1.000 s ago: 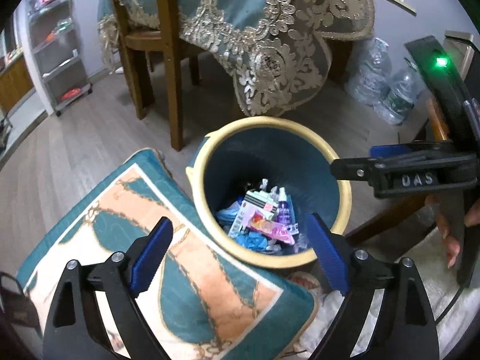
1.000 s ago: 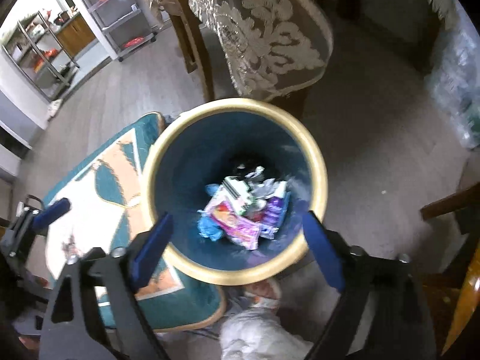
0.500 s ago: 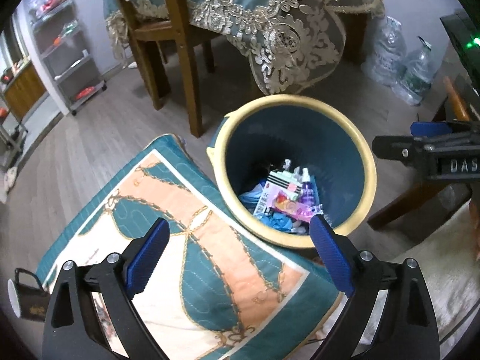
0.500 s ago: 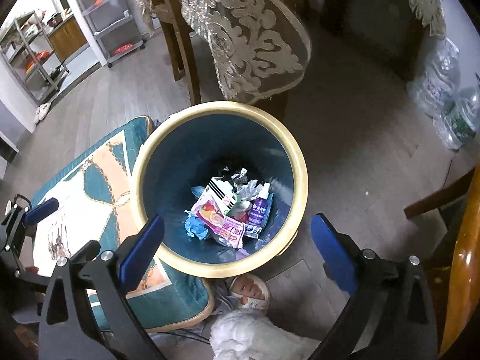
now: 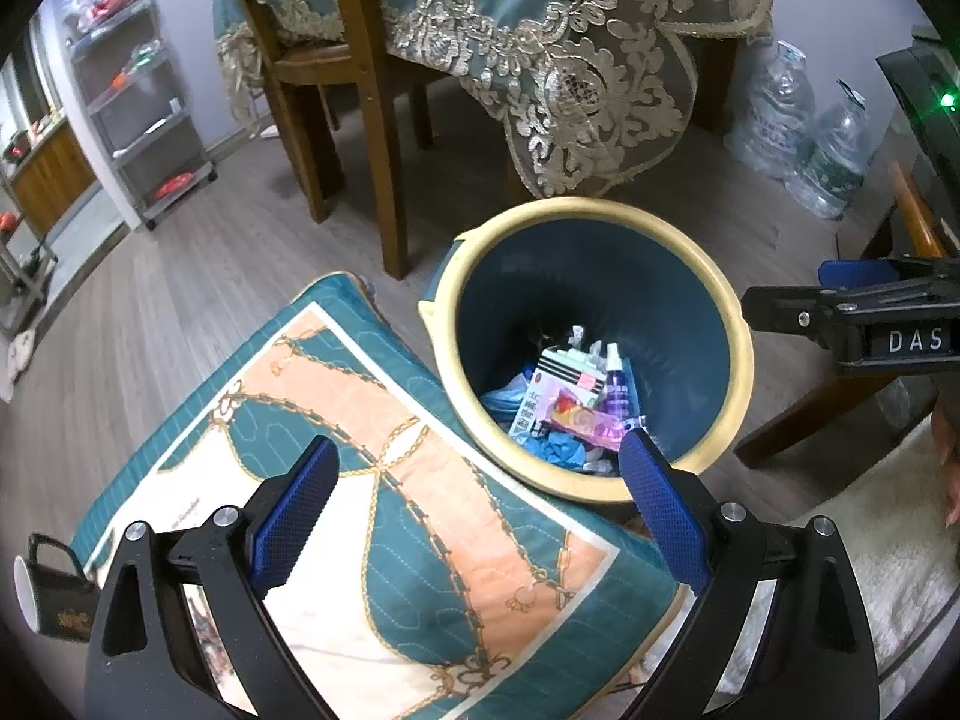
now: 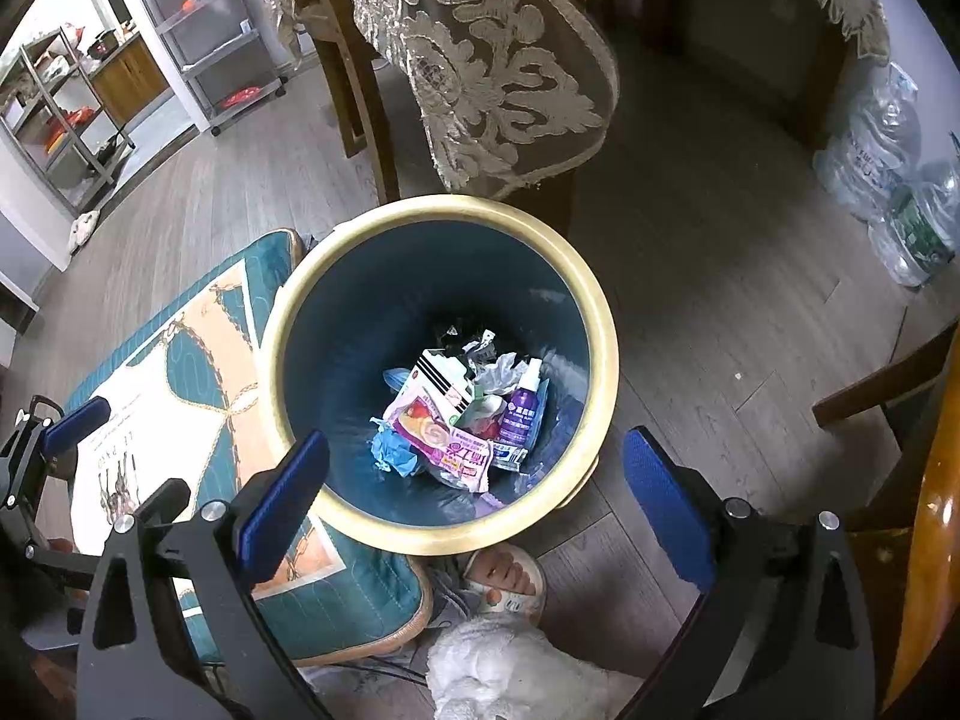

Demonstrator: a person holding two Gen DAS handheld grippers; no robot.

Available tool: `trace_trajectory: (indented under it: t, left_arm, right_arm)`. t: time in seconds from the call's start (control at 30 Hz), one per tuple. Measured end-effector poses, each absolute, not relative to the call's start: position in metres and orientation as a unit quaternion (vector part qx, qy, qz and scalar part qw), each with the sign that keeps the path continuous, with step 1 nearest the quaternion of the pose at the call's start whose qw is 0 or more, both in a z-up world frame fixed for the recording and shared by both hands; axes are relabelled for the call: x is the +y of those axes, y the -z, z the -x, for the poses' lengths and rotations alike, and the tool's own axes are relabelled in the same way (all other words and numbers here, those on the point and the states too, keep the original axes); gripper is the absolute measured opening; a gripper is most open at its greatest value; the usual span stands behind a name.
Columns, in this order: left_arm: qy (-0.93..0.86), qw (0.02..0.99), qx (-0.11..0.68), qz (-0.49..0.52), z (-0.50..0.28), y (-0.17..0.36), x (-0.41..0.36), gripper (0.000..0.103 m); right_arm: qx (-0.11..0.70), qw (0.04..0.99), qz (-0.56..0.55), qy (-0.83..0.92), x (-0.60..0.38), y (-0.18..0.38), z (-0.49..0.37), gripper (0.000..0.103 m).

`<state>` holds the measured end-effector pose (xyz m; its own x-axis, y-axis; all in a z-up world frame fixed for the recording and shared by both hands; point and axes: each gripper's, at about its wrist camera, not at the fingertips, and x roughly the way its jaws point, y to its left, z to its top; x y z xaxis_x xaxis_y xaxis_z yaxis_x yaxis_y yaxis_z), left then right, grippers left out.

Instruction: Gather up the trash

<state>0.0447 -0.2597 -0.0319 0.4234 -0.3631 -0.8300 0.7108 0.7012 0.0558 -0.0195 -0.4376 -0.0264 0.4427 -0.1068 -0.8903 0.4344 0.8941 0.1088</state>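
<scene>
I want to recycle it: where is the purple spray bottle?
In the right wrist view, the purple spray bottle lies inside the bin, right of the pink wrapper.

Both views are evenly lit by soft indoor light, with the brightest area at far left. Heavy shadow lies under the tablecloth point(image 6: 498, 60) and inside the bin point(image 6: 600, 324). Fisheye bending and black vignetting mark all edges. Focus is sharp centrally; no motion blur.
</scene>
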Motion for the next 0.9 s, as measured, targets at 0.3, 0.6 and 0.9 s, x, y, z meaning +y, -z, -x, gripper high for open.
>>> trace_trajectory:
  t: [0.3,0.6,0.9]
  left_arm:
    - [0.325,0.82,0.427,-0.201,-0.0471,0.0322,-0.2583,0.094]
    - [0.325,0.821,0.425,-0.202,-0.0472,0.0318,-0.258,0.094]
    - [0.322,0.82,0.429,-0.202,-0.0481,0.0332,-0.2604,0.096]
  right_arm:
    - [0.504,0.834,-0.159,0.16,-0.4361,0.0274,0.0184,0.096]
    - [0.505,0.834,-0.159,0.16,-0.4361,0.0275,0.0182,0.096]
    - [0.505,0.833,-0.159,0.16,-0.4355,0.0275,0.0184,0.096]
